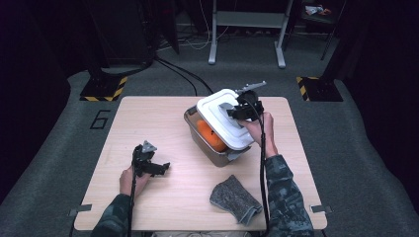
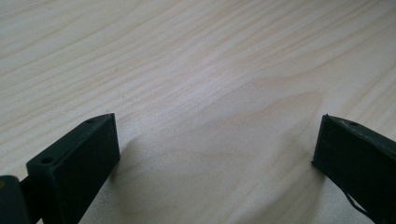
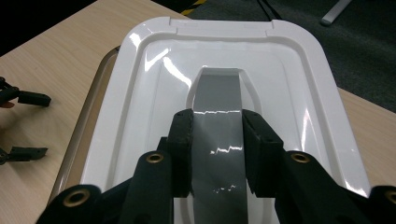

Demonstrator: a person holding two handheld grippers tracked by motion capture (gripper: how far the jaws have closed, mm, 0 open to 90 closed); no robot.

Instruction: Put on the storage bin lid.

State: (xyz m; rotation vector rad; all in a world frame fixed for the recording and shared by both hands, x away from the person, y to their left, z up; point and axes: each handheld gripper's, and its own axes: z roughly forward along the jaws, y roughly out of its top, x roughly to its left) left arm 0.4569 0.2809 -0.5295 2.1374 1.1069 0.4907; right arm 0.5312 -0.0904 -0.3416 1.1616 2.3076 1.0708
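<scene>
A white lid [image 1: 223,117] with a grey handle [image 3: 218,126] hangs tilted over a clear plastic box [image 1: 203,140] at the middle of the table. Something orange [image 1: 207,132] lies inside the box. My right gripper [image 1: 236,110] is shut on the lid's grey handle, its jaws pressing on both sides of the strip [image 3: 217,154]. My left gripper [image 1: 159,168] rests low over the bare wood at the front left, open with nothing between its jaws [image 2: 215,154].
A grey knitted cloth [image 1: 234,199] lies near the table's front edge, right of centre. The wooden table [image 1: 148,128] stands on grey carpet. Stand feet with yellow-black tape [image 1: 104,90] and a grey frame [image 1: 247,29] stand beyond it.
</scene>
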